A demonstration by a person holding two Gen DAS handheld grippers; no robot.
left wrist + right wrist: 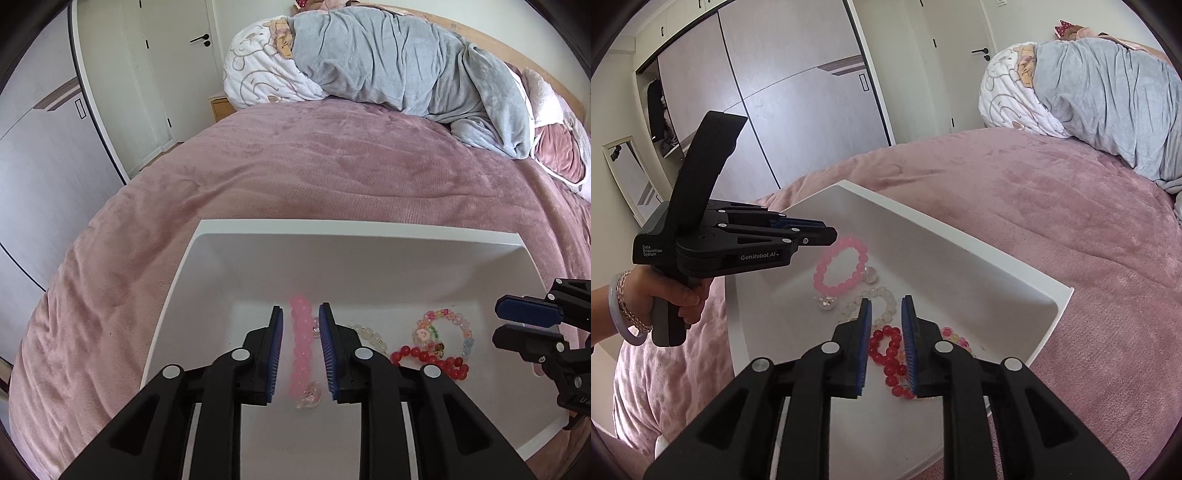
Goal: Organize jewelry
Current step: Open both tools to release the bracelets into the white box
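Note:
A white tray [207, 266] lies on the pink bed and holds several bead bracelets. My left gripper [301, 314] is open above the tray, its fingers either side of a pink bracelet [301, 343] without touching it. The bracelet also shows in the right wrist view [842, 267], where the left gripper [827, 232] hovers over it. My right gripper [885, 306] is open over a red bracelet [890, 350] and a white bead bracelet [882, 299]. In the left wrist view the right gripper [498, 325] is beside a multicoloured bracelet [447, 332] and the red bracelet [432, 360].
The tray [960, 251] sits near the bed's corner on a pink blanket [332, 166]. A rolled grey and white duvet [388, 62] lies at the head of the bed. Wardrobe doors [798, 92] and a room door [184, 55] stand beyond.

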